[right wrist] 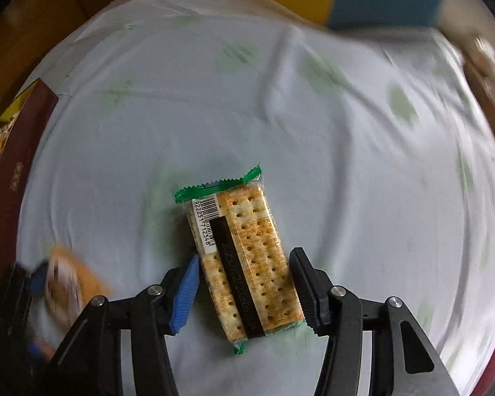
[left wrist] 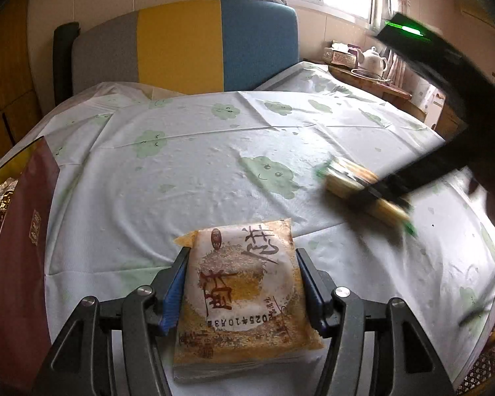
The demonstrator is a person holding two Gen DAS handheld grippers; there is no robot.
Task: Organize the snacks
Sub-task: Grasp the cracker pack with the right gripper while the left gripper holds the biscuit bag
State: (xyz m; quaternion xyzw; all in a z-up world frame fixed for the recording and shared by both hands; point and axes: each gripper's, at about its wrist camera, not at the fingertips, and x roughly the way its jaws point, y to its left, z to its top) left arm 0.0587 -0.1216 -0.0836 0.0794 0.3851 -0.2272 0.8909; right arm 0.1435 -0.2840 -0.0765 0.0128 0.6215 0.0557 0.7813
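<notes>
In the left wrist view we see the left hand-held gripper at lower centre, its pads pressed against both sides of a cake packet held over the worktop. In the right wrist view, the right hand-held gripper straddles a cracker packet lying on the cloth; we cannot tell whether its pads touch it. A maroon box sits at the left edge.

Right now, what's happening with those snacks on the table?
A person is sorting snacks with two hand-held grippers. The left gripper is clamped on an orange cake packet. The right gripper sits around a cracker pack lying on the tablecloth. A dark red box waits at the left.
</notes>
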